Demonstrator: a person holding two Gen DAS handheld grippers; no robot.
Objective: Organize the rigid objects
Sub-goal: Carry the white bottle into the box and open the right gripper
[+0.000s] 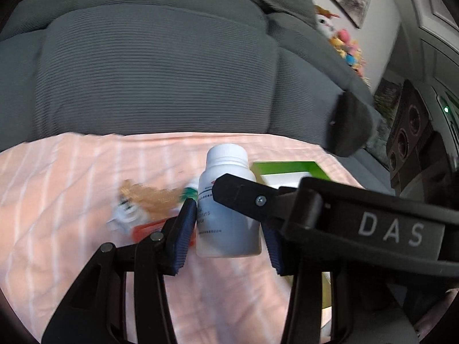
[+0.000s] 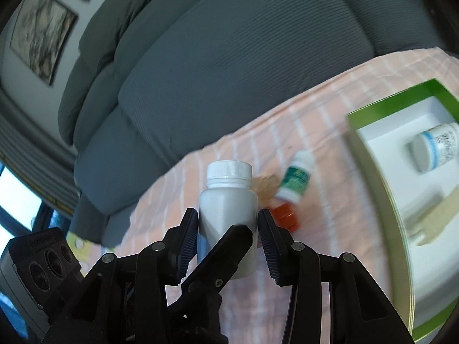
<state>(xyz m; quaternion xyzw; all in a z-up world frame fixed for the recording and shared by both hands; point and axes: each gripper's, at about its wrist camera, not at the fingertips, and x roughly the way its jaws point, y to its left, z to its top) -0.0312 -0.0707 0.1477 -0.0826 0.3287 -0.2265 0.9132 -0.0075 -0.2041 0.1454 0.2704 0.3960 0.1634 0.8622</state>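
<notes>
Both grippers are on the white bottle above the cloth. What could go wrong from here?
1. The left gripper and right gripper both clamp the white bottle; uneven pulls might twist it loose.
2. If dropped, it may knock over the green-label bottle or the orange cap.
3. The tray already holds a bottle, so placement space is limited.

Both cams ride on the handheld grippers, looking forward and down along the fingers. The left wrist view sits very close above the pink striped cloth [image 1: 71, 177], facing the grey sofa [image 1: 157, 80], green tray [image 1: 287, 167] off to its right. The right wrist view faces the same sofa [image 2: 229, 71] from a more tilted angle, tray [image 2: 370, 120] at right. They overlap on the white bottle [image 1: 226, 200] [image 2: 228, 200], cloth and sofa.
</notes>
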